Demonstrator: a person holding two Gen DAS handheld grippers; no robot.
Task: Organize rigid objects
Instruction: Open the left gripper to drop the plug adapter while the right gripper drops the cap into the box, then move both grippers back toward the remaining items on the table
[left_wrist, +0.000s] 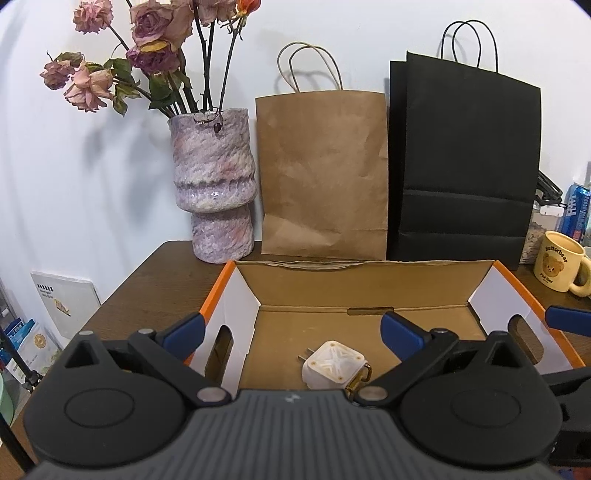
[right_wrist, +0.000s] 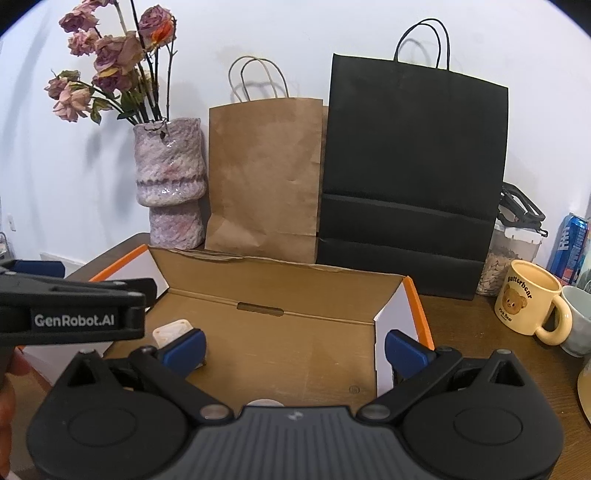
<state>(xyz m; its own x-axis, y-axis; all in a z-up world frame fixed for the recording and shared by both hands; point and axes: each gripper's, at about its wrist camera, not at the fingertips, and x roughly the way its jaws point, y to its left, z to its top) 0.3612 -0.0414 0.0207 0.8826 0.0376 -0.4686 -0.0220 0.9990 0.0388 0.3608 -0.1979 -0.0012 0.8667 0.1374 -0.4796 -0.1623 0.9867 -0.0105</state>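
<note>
Left gripper (left_wrist: 291, 334) spread wide, empty, over box (left_wrist: 369, 291) | right gripper (right_wrist: 295, 349) likewise | charger (left_wrist: 334, 365) at 6 o'clock, deposited | next item to be fetched

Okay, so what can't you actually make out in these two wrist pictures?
- White charger: in the left wrist view its near side sits behind the tongs' body; in the right wrist view a blue pad covers most of it.
- Cardboard box: its near wall is hidden by the tongs in both views.
- Blue can: label cut by the right edge, unreadable.
- Clear container: partly behind the black bag.
</note>
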